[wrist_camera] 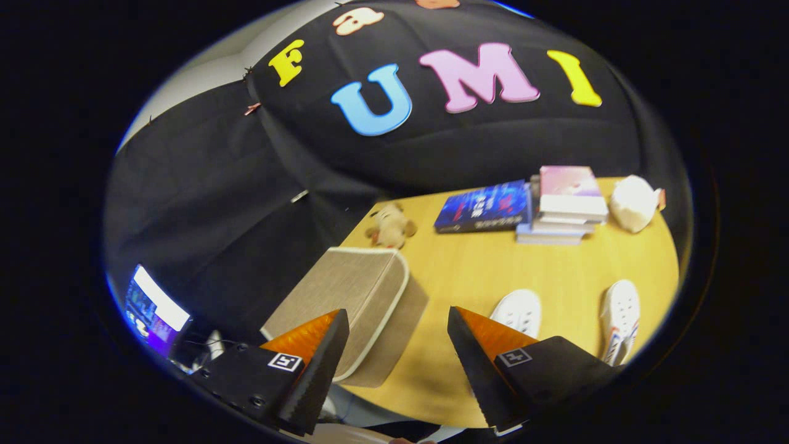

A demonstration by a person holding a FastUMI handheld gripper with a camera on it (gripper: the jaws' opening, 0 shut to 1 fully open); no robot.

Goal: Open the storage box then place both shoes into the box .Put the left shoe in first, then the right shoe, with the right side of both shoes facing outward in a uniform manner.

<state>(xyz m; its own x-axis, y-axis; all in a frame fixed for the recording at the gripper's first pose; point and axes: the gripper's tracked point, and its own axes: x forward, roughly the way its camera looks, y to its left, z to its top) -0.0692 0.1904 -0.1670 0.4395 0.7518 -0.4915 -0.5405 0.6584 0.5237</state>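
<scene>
woven cloth storage box (354, 296), wood-grain table (493, 265)

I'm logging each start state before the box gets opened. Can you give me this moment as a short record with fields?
surface: light wooden table
box: beige fabric storage box with pale trim, lid closed, just ahead of the fingers, toward the left one
shoes: two white sneakers on the table beyond the right finger, nearer white sneaker and farther white sneaker with striped side, apart from each other
gripper: gripper open, holding nothing, above the table's near edge
clutter: small plush toy, dark blue book, stack of books, white rounded object
progress: box not yet opened
</scene>
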